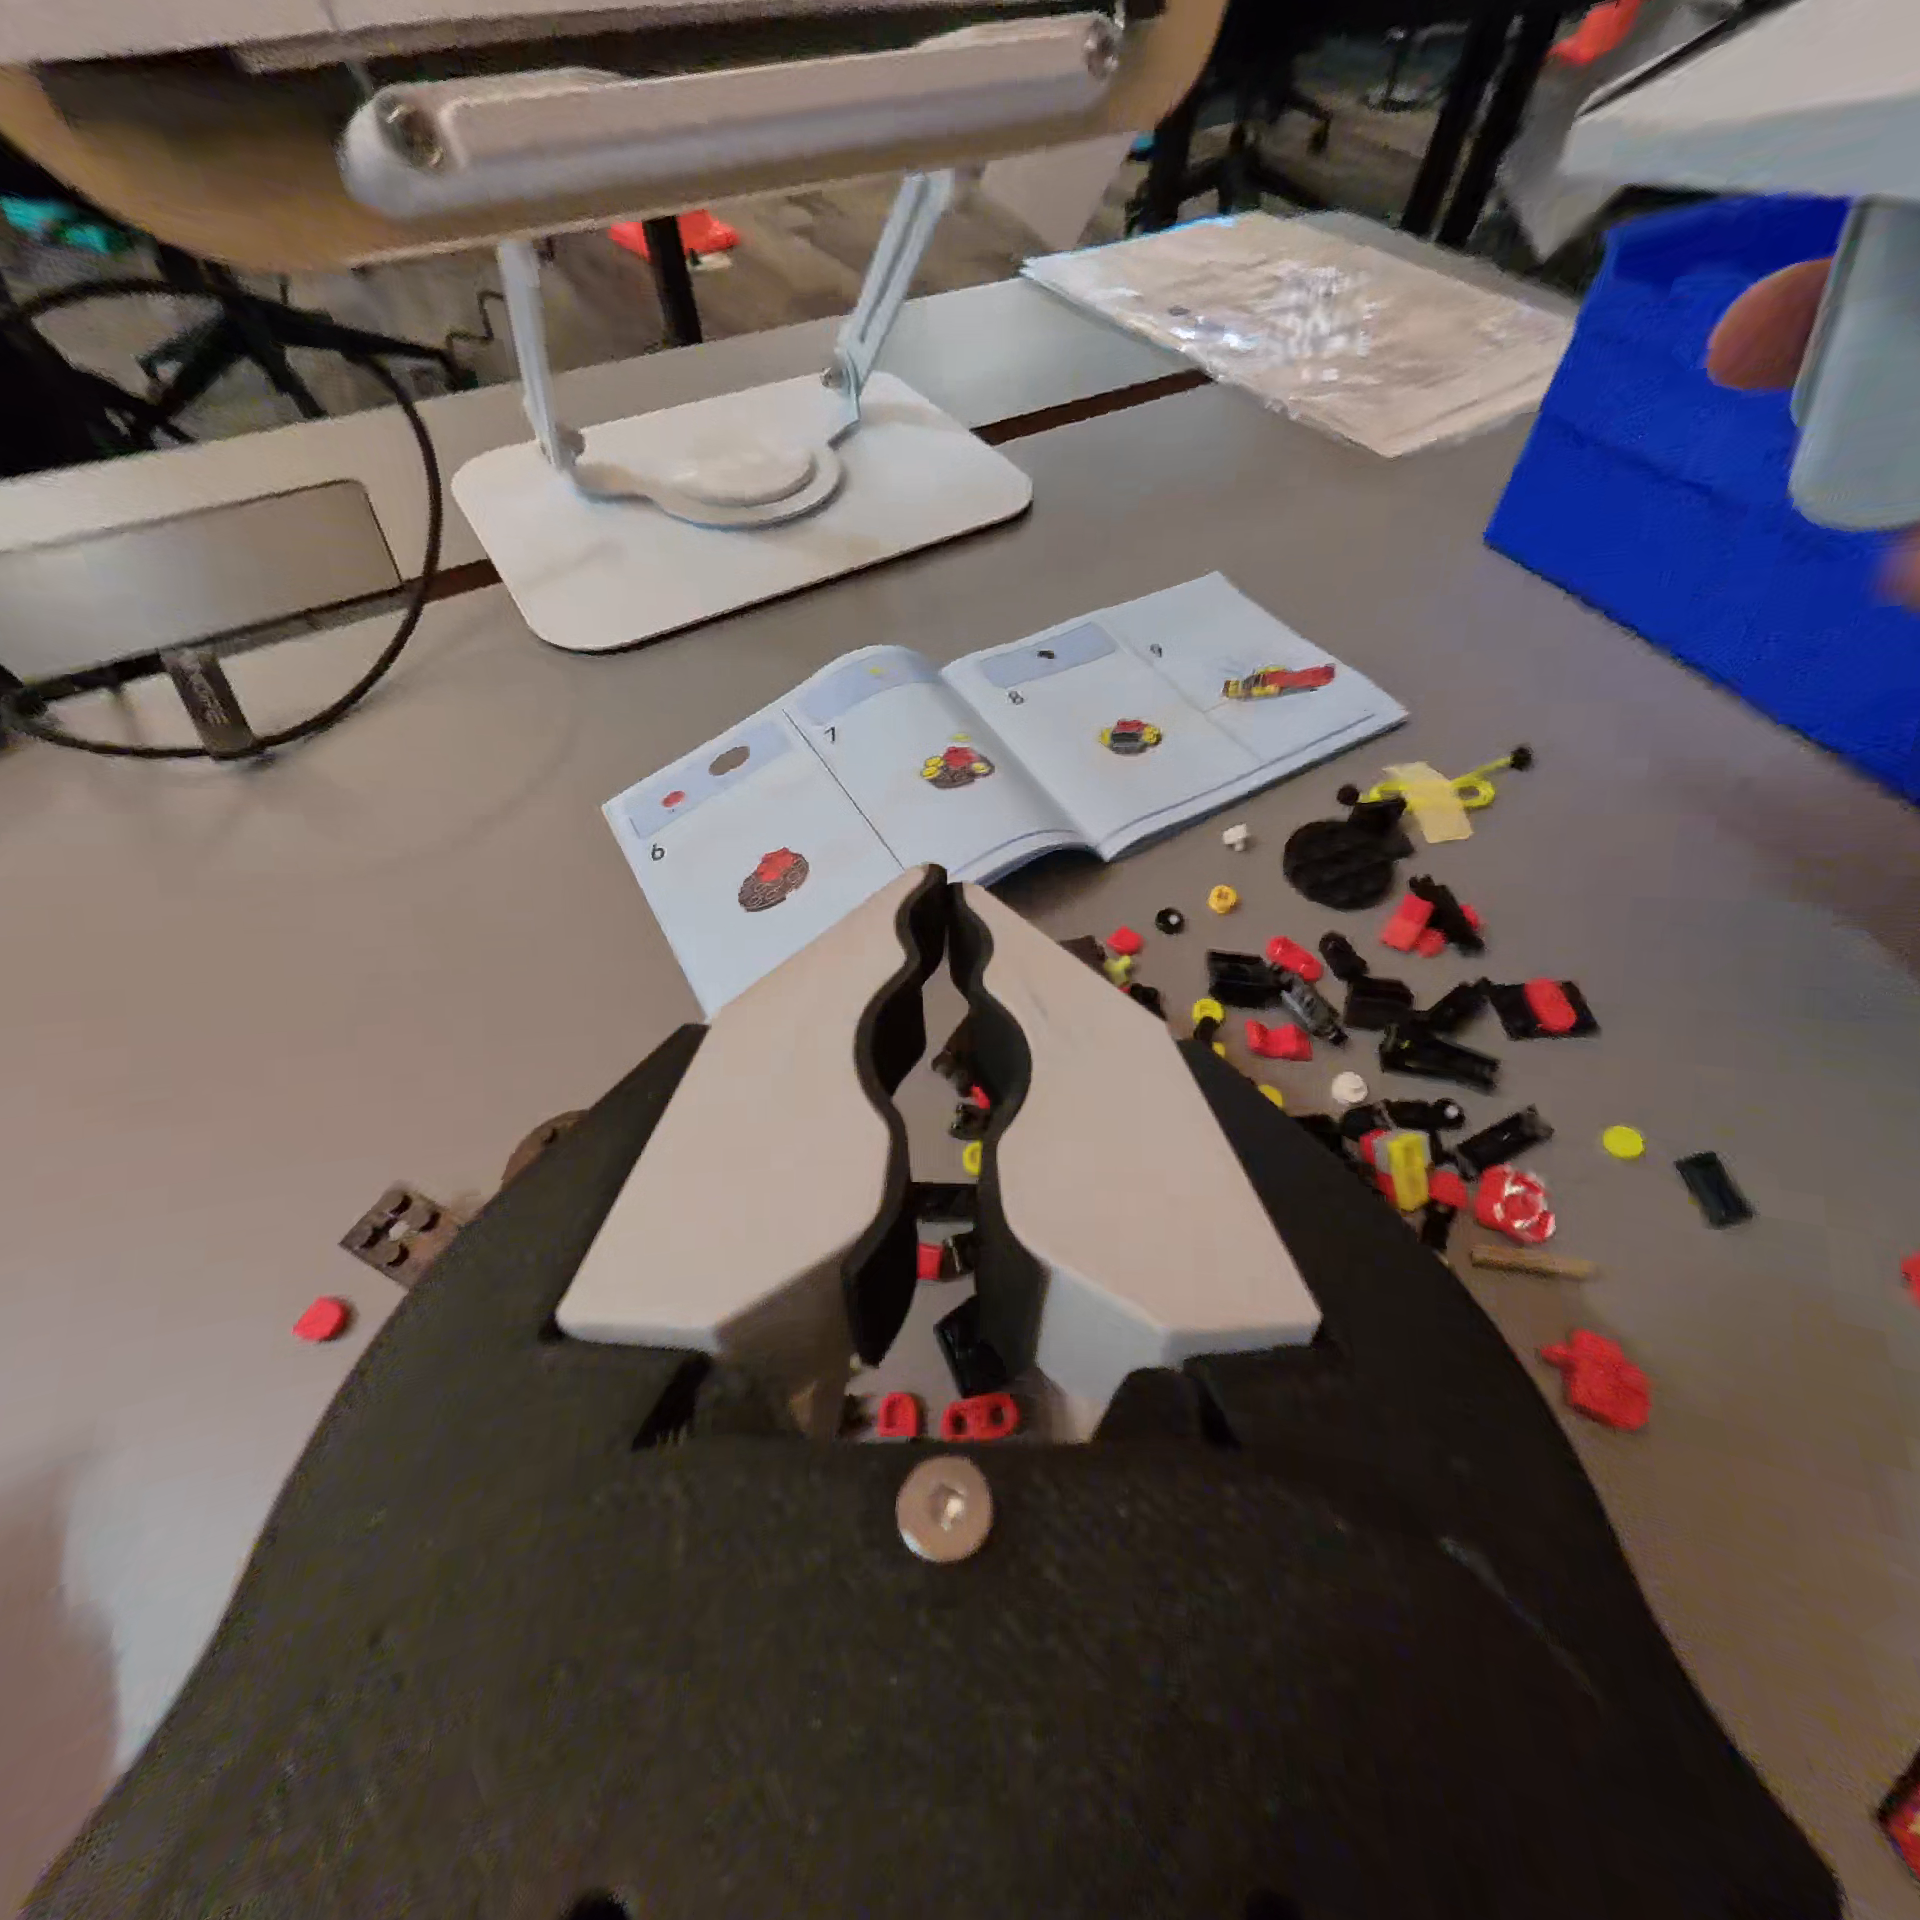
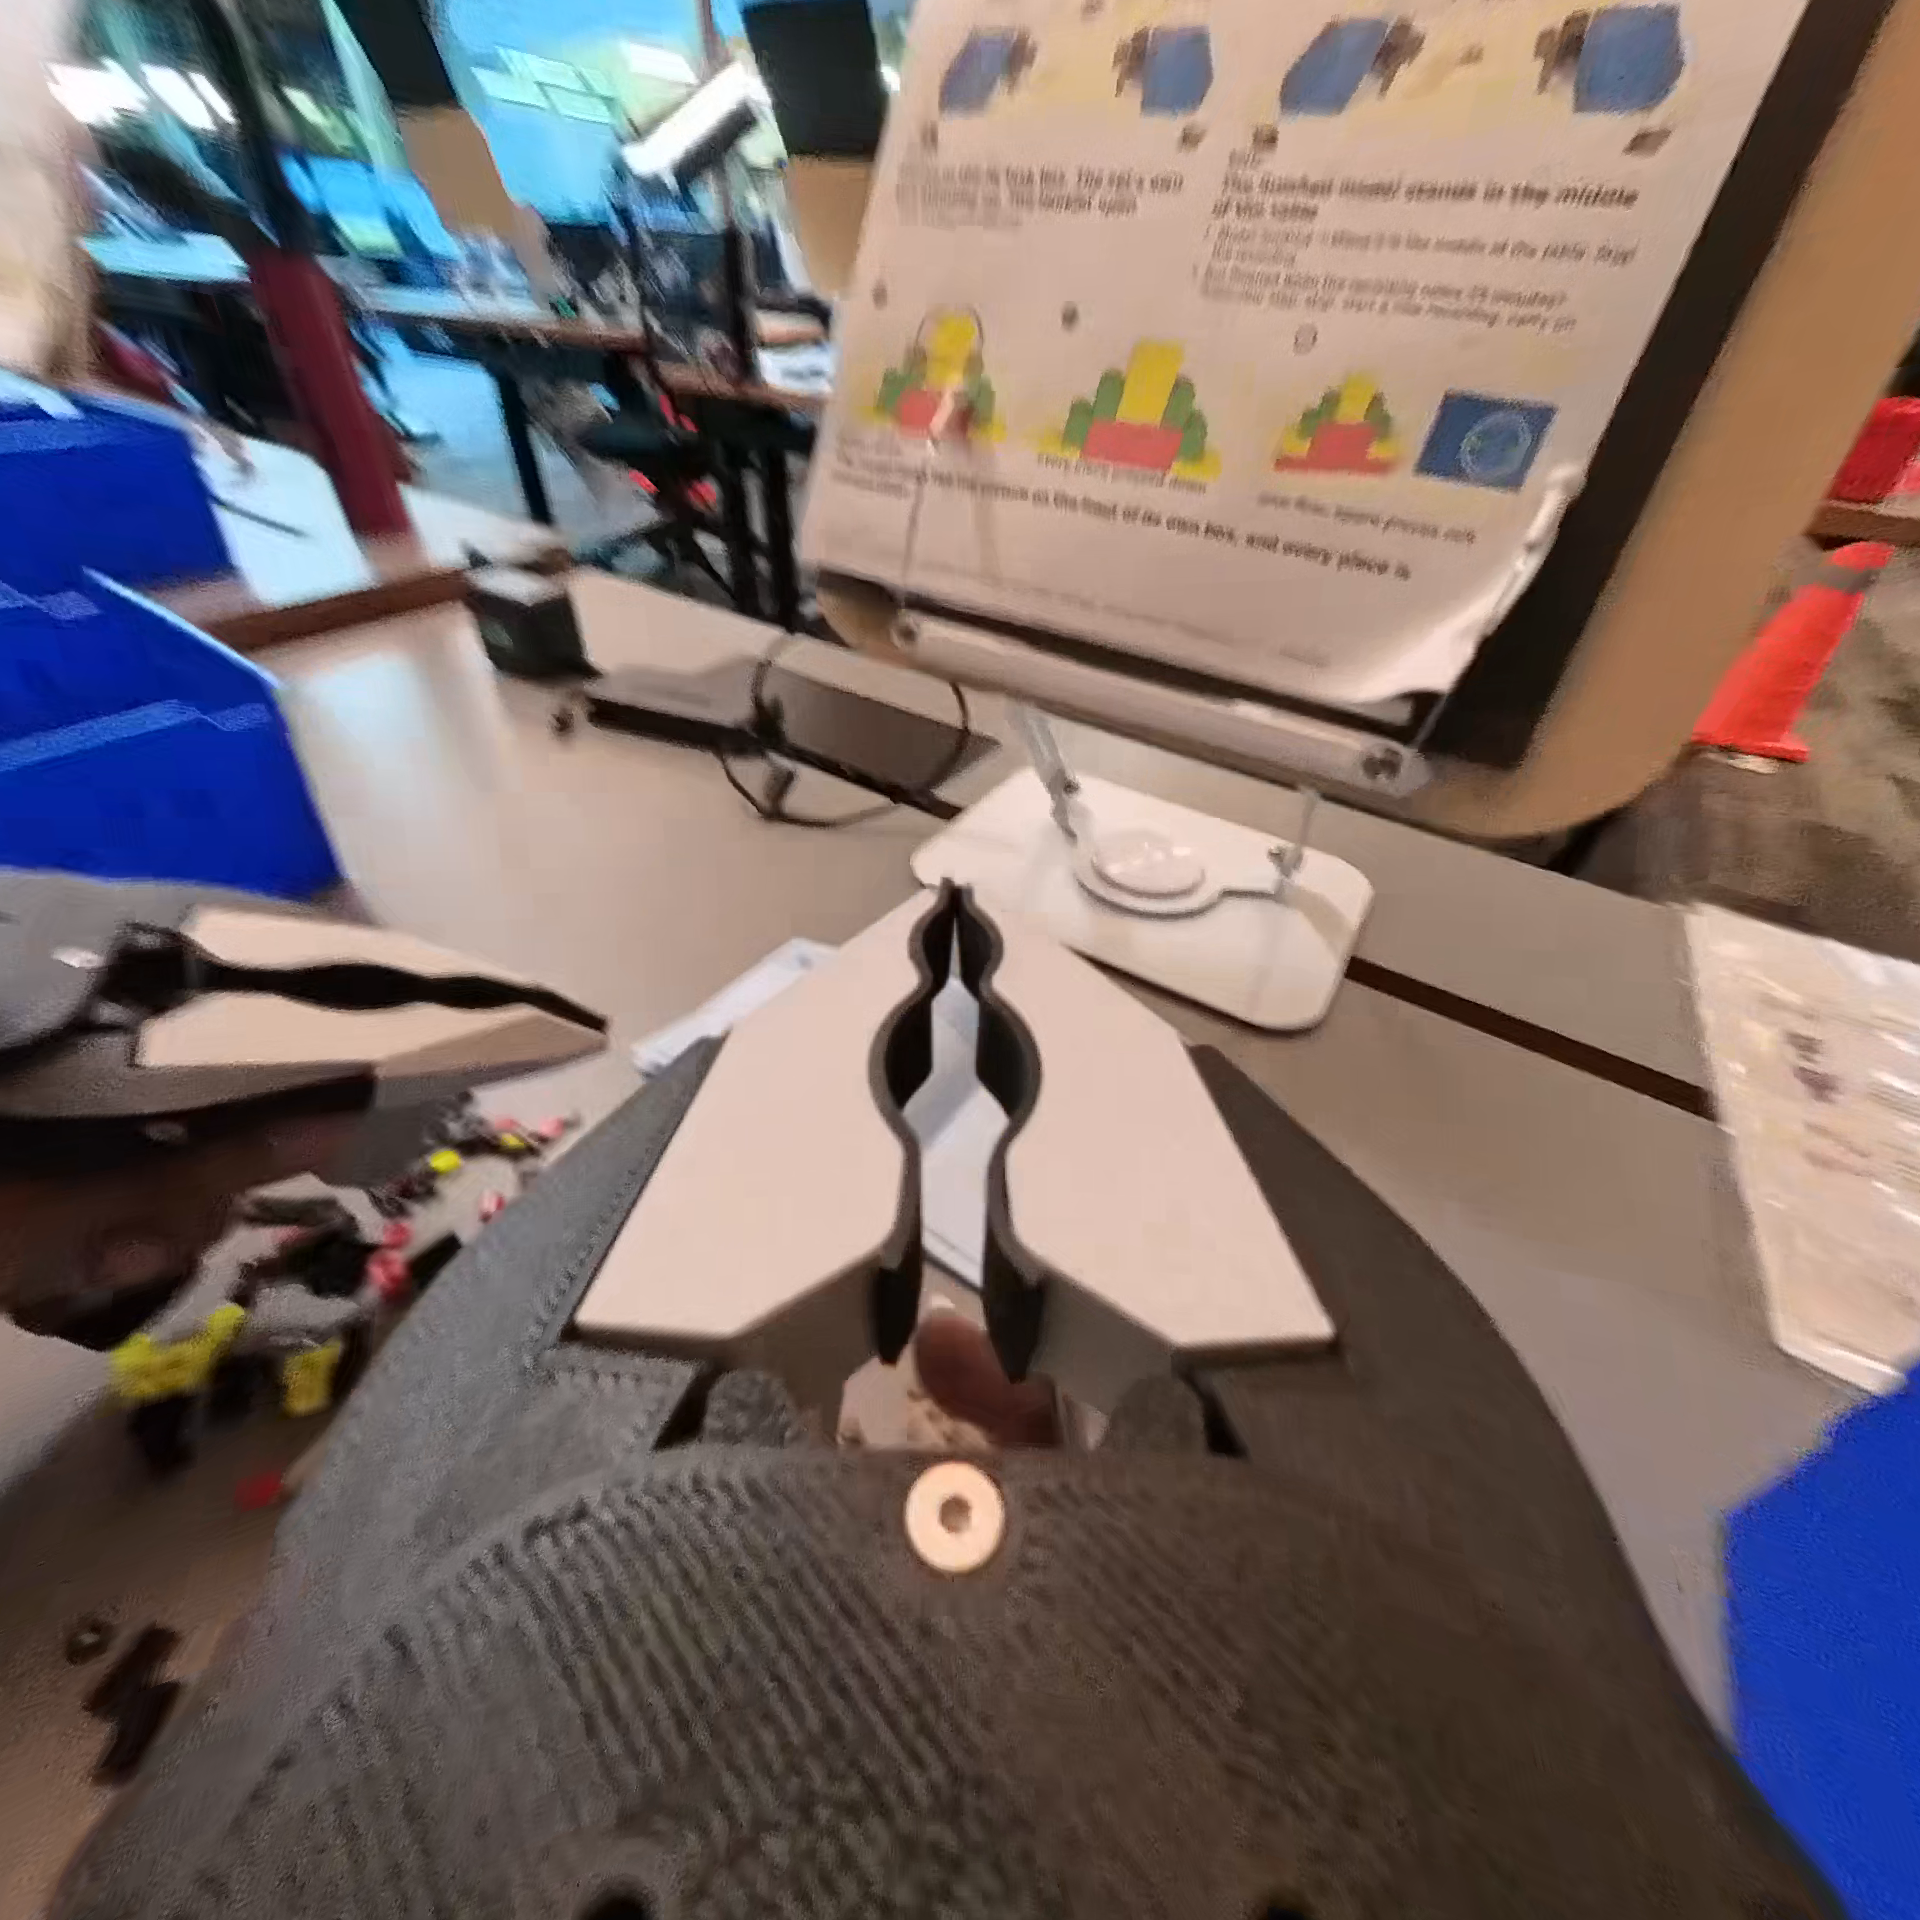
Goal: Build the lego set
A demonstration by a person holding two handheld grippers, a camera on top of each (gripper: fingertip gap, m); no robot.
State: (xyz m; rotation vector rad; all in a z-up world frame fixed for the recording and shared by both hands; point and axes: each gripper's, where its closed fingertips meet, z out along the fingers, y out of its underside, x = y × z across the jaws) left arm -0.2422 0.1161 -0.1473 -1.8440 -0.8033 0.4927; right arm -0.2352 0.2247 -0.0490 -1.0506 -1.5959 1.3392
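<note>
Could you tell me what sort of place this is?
Probably a shared lab or workshop: a printed instruction sheet on a white stand, rows of dark-legged work tables behind, and blue plastic bins.

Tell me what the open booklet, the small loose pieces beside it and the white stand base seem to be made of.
Instruction booklet: paper, matte pale-blue pages that lie flat with a centre fold. Loose pieces: likely hard moulded plastic, in red, black and yellow, with a slight sheen and crisp edges. Stand base: smooth white slab, probably painted metal or plastic; the look leaves that open.
</note>
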